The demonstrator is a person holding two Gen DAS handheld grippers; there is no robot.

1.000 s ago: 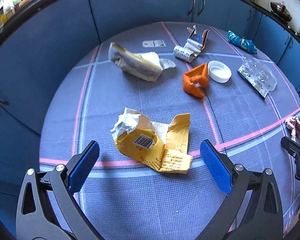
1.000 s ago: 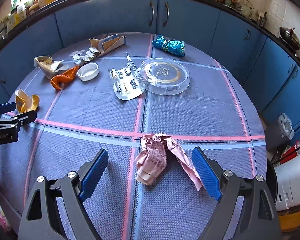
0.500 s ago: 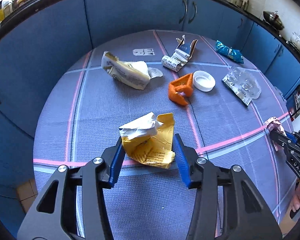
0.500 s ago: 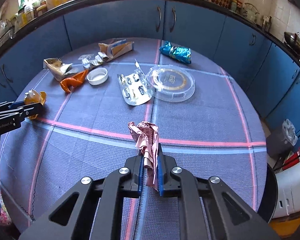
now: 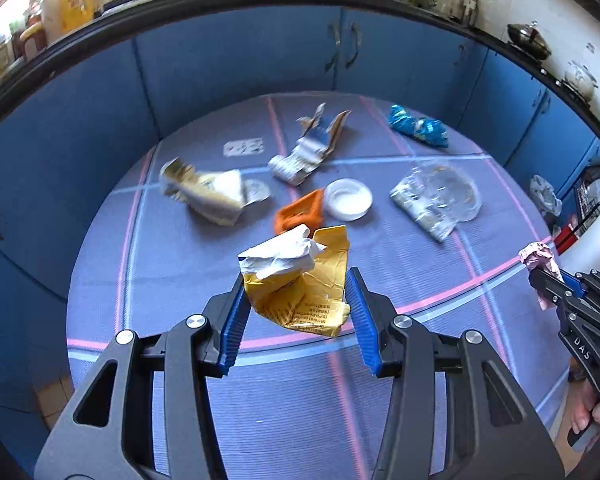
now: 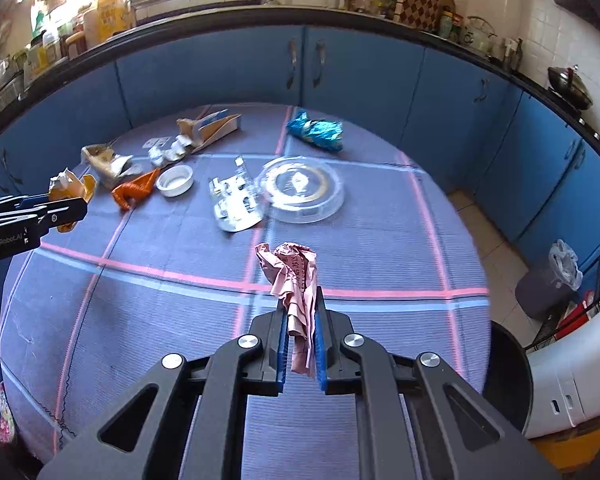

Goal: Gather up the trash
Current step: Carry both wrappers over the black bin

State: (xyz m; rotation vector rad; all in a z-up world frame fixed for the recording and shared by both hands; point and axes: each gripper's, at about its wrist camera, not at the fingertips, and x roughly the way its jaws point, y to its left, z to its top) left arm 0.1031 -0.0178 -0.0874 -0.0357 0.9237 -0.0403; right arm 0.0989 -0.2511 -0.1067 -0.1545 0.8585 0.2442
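My left gripper (image 5: 296, 288) is shut on a crumpled yellow wrapper (image 5: 300, 280) with white paper at its top, held above the round table (image 5: 300, 408). My right gripper (image 6: 302, 312) is shut on a crumpled pink wrapper (image 6: 294, 276), also lifted off the cloth. In the right wrist view the left gripper (image 6: 70, 204) shows at the left edge with the yellow wrapper (image 6: 70, 186). In the left wrist view the right gripper (image 5: 546, 276) shows at the right edge with the pink wrapper (image 5: 536, 256).
More trash lies at the back of the table: a tan packet (image 5: 204, 192), a torn carton (image 5: 312, 148), an orange piece (image 5: 300, 212), a white lid (image 5: 348, 199), a blue wrapper (image 5: 418, 128), a blister pack (image 6: 234, 200), a clear round lid (image 6: 304, 190). A black bin (image 6: 508, 364) stands at the right.
Both grippers closed from wide open onto their wrappers, the left on the yellow one and the right on the pink one, then lifted them up off the table.
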